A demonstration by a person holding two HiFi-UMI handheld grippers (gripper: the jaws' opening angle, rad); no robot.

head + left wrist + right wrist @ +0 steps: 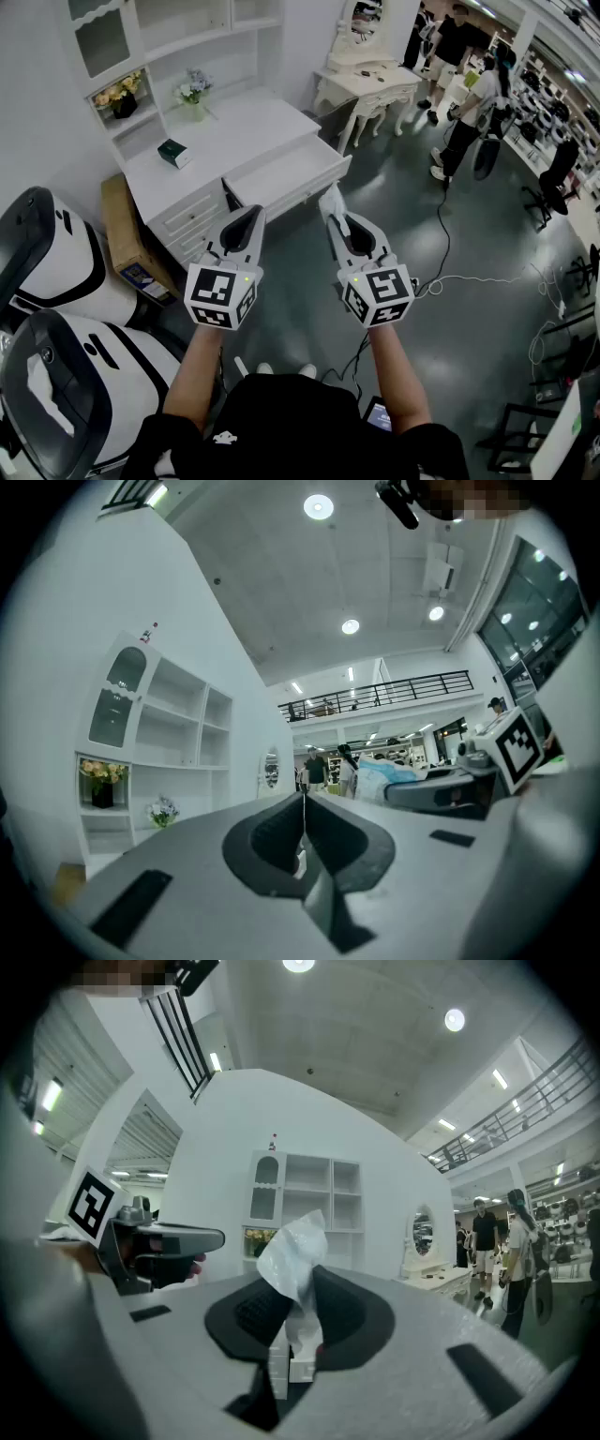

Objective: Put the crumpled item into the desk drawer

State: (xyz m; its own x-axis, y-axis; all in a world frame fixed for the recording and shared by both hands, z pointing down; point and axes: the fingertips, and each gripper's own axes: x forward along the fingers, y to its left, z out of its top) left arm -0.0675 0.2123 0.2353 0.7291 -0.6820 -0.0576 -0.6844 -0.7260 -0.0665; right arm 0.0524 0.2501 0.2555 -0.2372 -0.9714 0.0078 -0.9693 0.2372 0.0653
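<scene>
My right gripper is shut on a crumpled white item, which sticks up between its jaws in the right gripper view and shows as a white tip in the head view. It hovers just in front of the open desk drawer of the white desk. My left gripper hangs beside it to the left, jaws pressed together with nothing between them. Both grippers sit above the floor, short of the drawer front.
On the desk stand a dark green box and a vase of flowers. A cardboard box leans left of the desk. White machines stand at the left. A second white dressing table and several people are behind; cables cross the floor.
</scene>
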